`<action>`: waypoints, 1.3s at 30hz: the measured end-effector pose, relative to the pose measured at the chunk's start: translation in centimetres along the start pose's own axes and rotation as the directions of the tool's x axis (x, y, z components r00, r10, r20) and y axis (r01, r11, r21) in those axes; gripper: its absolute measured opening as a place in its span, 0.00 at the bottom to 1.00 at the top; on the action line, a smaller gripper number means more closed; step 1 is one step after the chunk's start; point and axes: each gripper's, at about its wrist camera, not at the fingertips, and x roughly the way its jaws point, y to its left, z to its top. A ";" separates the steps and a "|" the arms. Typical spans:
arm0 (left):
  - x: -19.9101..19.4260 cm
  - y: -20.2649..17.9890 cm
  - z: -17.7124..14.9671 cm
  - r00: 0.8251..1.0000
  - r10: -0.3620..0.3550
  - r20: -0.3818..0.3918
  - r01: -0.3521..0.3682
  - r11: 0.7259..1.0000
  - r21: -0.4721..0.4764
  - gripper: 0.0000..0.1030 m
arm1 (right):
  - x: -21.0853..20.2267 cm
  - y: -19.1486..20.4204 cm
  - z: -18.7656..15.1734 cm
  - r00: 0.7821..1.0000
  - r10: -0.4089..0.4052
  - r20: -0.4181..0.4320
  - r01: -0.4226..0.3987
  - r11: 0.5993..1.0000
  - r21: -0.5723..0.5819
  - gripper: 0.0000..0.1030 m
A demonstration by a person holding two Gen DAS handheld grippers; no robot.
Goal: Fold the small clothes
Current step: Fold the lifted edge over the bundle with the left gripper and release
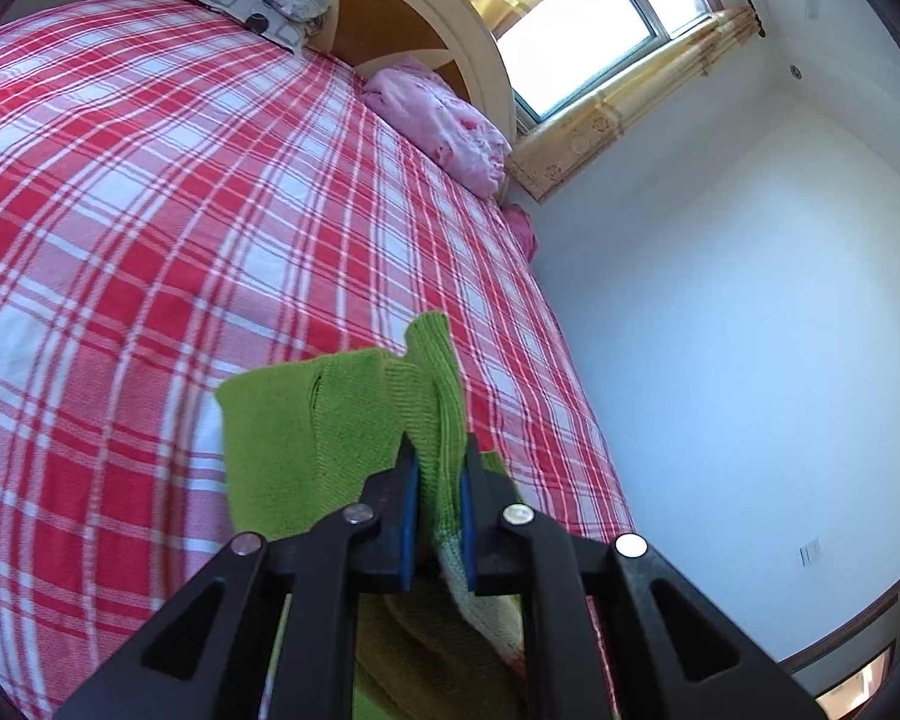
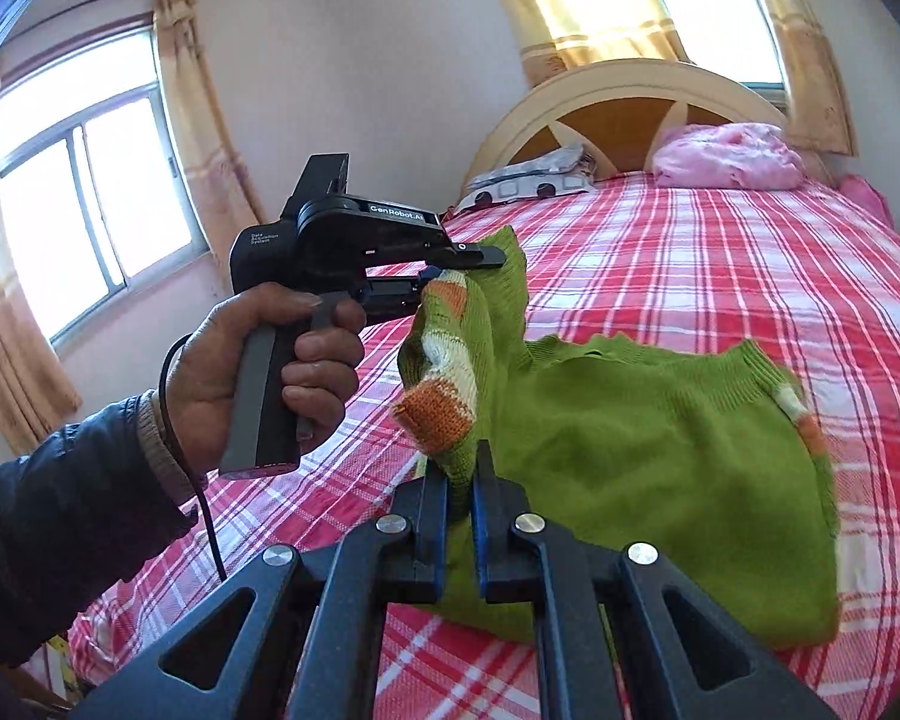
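The left tool [image 1: 439, 480] is clamped narrow on a bunched ribbed edge of the green knit sweater [image 2: 630, 456], the blue pads biting cloth at 6 o'clock of its own view. The right tool [image 2: 462, 480] is likewise pinched on a fold of the same sweater, just below an orange-and-white striped cuff [image 2: 438, 414]. In the right view the left tool [image 2: 450, 276] sits at 10 o'clock, gripped by the person's left hand [image 2: 258, 372], lifting one sleeve end above the bed.

The sweater's body drapes from both grips toward 3 o'clock, its lower part resting on the red plaid bedsheet [image 1: 150, 210]. A pink bundle [image 1: 444, 114] and patterned pillows [image 1: 252, 6] lie well apart by the headboard [image 2: 618, 96].

The step looks like carrying a sleeve across the body. To do it well, keep both grips level, hold the knit taut between them without stretching it, lay the sleeve flat over the torso, and release only once the edges line up.
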 end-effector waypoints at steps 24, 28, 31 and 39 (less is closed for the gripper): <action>12.2 -9.3 -4.9 0.980 0.048 -0.194 -0.014 0.984 0.175 0.11 | -6.6 -11.8 -4.5 0.996 -0.093 -0.015 0.094 0.957 0.275 0.05; 13.5 -9.9 -5.9 0.974 0.078 -0.212 -0.035 0.979 0.203 0.11 | -6.6 -12.8 -5.3 0.996 -0.088 -0.028 0.093 0.948 0.303 0.05; 14.4 -10.1 -6.3 0.970 0.095 -0.224 -0.046 0.976 0.213 0.11 | -6.5 -13.3 -5.9 0.996 -0.086 -0.038 0.093 0.942 0.322 0.05; 16.9 -12.0 -8.2 0.957 0.189 -0.218 -0.102 0.929 0.356 0.12 | -6.0 -15.2 -7.5 0.993 -0.089 -0.073 0.110 0.915 0.389 0.05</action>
